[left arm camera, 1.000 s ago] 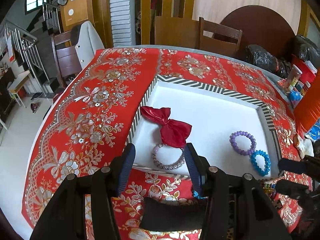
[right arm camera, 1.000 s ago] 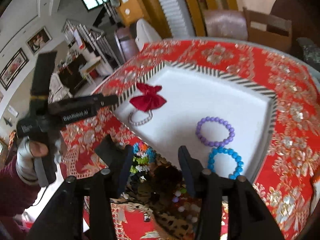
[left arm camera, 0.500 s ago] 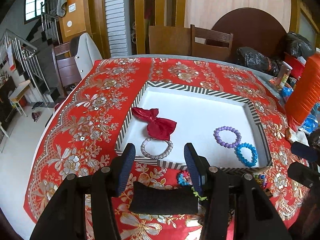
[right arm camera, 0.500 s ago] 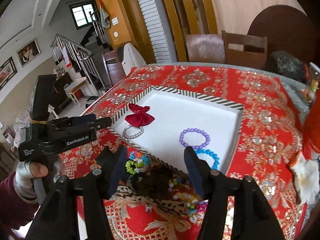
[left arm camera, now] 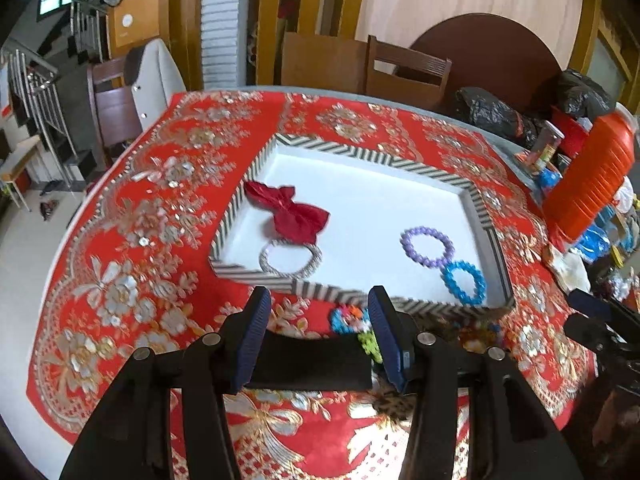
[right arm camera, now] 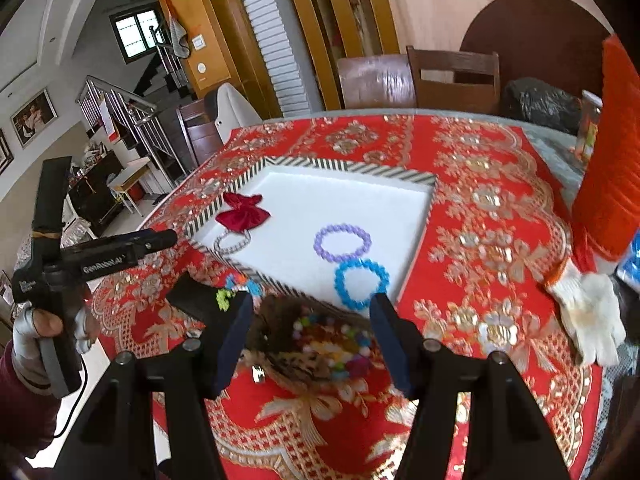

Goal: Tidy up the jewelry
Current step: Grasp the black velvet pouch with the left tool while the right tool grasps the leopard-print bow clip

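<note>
A white tray with a striped rim [left arm camera: 416,166] [right arm camera: 348,168] lies on the red tablecloth. In it are a red bow [left arm camera: 294,212] [right arm camera: 242,214], a silver bracelet [left arm camera: 290,258] [right arm camera: 232,242], a purple bead bracelet [left arm camera: 427,242] [right arm camera: 342,242] and a blue bead bracelet [left arm camera: 464,283] [right arm camera: 361,279]. A pile of colourful beaded jewelry [right arm camera: 316,336] [left arm camera: 352,320] lies in front of the tray. My left gripper [left arm camera: 318,332] is open and empty, short of the tray's near rim. My right gripper [right arm camera: 312,336] is open and empty above the pile.
An orange ribbed container [left arm camera: 592,184] [right arm camera: 612,152] stands at the right with clutter and black bags [left arm camera: 492,114] behind. A white glove [right arm camera: 588,312] lies at the right. Chairs [left arm camera: 404,68] stand past the far edge. The table drops off at left.
Both grippers have pulled back from the tray and risen; the tray looks smaller and farther. The silver bracelet, between the left fingers before, now lies beyond them in the tray.
</note>
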Demonstrator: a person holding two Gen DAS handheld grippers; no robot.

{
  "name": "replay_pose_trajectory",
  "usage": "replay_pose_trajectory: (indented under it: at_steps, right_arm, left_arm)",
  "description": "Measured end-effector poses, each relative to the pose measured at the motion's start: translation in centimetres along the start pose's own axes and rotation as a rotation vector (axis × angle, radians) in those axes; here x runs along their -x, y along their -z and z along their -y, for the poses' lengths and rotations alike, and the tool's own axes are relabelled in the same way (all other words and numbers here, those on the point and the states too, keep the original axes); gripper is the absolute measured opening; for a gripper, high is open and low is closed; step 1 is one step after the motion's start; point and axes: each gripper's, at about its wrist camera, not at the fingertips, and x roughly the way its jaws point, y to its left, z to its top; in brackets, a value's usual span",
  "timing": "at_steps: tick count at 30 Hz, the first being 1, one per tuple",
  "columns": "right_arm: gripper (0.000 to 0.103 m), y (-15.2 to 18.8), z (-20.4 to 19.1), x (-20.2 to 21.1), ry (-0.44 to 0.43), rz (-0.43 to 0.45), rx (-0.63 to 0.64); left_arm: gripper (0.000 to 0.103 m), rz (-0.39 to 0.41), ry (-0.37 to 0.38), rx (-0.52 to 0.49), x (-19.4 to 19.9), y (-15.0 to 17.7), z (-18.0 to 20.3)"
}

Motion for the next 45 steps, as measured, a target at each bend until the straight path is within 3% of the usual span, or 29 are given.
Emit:
replay_pose_trajectory:
  at_steps: [6,11,19,25,27,28,30,32,37,45]
  right_arm:
    - [0.061,0.7,0.2,-1.1,-0.065,-0.047,-0.007]
    - [0.051,0.5,-1.8,-3.7,-0.078,-0.102,0.058]
    - [0.05,1.0,-4.4,-8.5,-0.076,-0.186,0.153]
    - [0.05,0.8,-4.7,-11.2,-0.074,-0.216,0.157]
    - [0.04,0.9,-4.9,-11.8,-0.078,-0.224,0.17]
    - [0.024,1.0,-5.1,-11.9,-0.079,-0.227,0.177]
    - [0.02,1.1,-5.1,-11.8,-0.08,-0.217,0.183]
    - [0.009,1.0,-5.1,-11.4,-0.087,-0.202,0.183]
    - [0.008,0.6,-4.2,-10.4,-0.11,-0.178,0.147]
    - [0.009,0.6,-3.9,-10.6,-0.141,-0.196,0.122]
  left_arm:
    - [0.062,-0.044,0.041,0.038,-0.5,0.8,-1.0]
    - [0.062,-0.081,0.044,0.093,-1.2,1.2,-2.8]
    - [0.062,-0.112,0.092,0.139,-1.6,1.8,-4.0]
    - [0.062,-0.145,0.116,0.193,-2.4,2.0,-5.1]
    - [0.062,-0.16,0.131,0.223,-3.0,2.1,-5.6]
    - [0.062,-0.167,0.137,0.235,-3.3,2.1,-5.9]
    - [0.062,-0.186,0.156,0.272,-4.0,2.4,-6.5]
    - [0.062,-0.202,0.175,0.309,-4.7,2.7,-7.2]
    - [0.063,-0.23,0.241,0.361,-5.9,3.5,-8.0]
    - [0.065,-0.242,0.235,0.368,-6.2,3.4,-8.5]
